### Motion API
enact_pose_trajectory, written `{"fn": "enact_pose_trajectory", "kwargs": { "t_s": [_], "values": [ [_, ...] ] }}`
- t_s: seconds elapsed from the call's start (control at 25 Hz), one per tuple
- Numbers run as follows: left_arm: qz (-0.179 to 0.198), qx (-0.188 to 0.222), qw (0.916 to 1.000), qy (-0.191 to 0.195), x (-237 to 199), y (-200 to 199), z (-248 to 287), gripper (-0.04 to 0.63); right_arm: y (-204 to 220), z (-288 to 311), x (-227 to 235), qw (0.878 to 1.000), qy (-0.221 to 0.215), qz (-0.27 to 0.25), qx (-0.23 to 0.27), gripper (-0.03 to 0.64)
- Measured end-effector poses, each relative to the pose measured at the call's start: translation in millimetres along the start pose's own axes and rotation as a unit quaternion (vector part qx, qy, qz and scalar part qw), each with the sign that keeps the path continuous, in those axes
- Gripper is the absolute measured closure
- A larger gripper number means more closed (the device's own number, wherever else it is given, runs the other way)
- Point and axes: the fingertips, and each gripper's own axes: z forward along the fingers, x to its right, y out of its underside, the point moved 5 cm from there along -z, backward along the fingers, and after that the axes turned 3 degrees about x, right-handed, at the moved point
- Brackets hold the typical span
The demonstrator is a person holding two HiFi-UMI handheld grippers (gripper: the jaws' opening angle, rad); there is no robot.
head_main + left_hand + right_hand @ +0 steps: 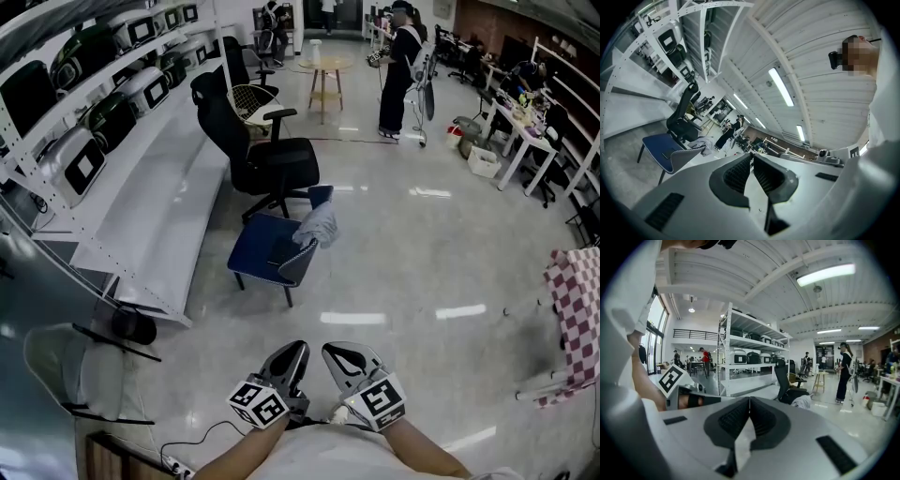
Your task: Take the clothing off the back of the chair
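A blue chair [267,248] stands on the pale floor a few steps ahead of me. A light grey garment [319,225] hangs over the top of its backrest. Both grippers are low and close to my body, side by side, well short of the chair. My left gripper [298,347] is shut and empty; in the left gripper view its jaws [751,155] meet, with the chair [663,150] and garment [701,142] far off to the left. My right gripper [329,350] is also shut with nothing in it [749,398]; the garment [803,401] shows small beyond it.
A black office chair [272,159] stands just behind the blue one. Long white shelving [122,131] with boxed machines runs along the left. A person [398,75] stands far ahead near a round stool [325,70]. A red-checked cloth [577,319] hangs on a rack at right. A cable [192,445] lies near my feet.
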Motion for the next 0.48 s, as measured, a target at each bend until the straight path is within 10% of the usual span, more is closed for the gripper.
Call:
{"fn": "enact_pose_trajectory", "kwargs": {
  "t_s": [0.48],
  "values": [
    [0.01, 0.002, 0.9999, -0.007, 11, 7, 16, 0.564, 0, -7, 18, 1.0, -0.016, -0.001, 0.011, 0.6]
  ]
}}
